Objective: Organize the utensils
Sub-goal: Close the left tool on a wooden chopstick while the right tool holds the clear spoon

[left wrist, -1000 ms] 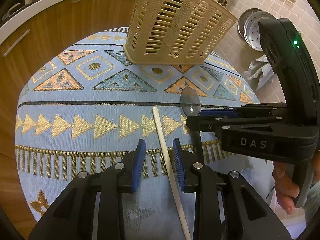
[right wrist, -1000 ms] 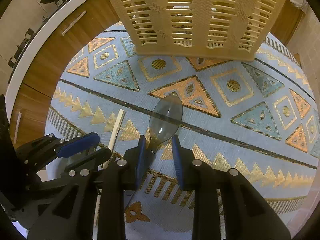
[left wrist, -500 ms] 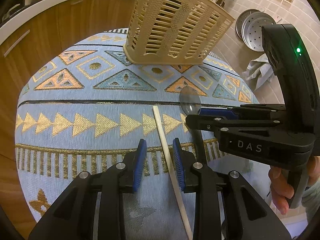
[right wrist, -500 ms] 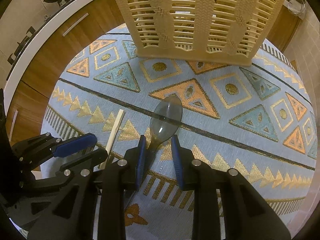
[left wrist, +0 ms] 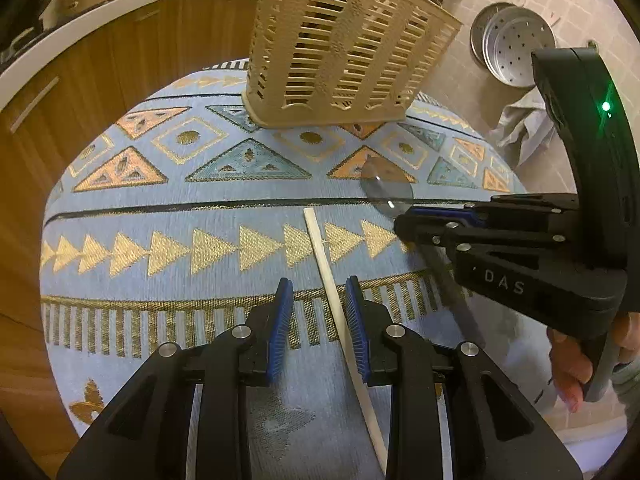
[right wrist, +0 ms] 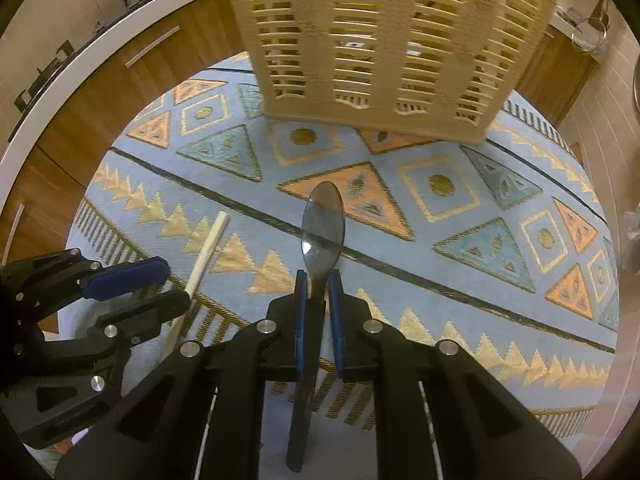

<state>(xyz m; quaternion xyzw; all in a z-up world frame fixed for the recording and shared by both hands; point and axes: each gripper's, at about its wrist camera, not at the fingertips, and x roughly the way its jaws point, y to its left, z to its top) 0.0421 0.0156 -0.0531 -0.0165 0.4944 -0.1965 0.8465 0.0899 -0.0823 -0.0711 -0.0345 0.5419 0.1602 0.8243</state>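
A dark translucent spoon lies on the patterned blue cloth; my right gripper has closed on its neck, and it also shows in the left wrist view. A cream chopstick lies on the cloth between the blue pads of my open left gripper, close to the right pad; it also shows in the right wrist view. A beige slotted utensil basket stands upright at the far side of the cloth; it also shows in the right wrist view.
Wooden cabinets with a white countertop curve behind on the left. A perforated metal pan and a grey rag lie on the tiled floor to the right. The right gripper's body crosses the left wrist view.
My right gripper's jaws have closed from open around the spoon's neck to gripping it. My left gripper stays open around the chopstick, nearly unmoved.
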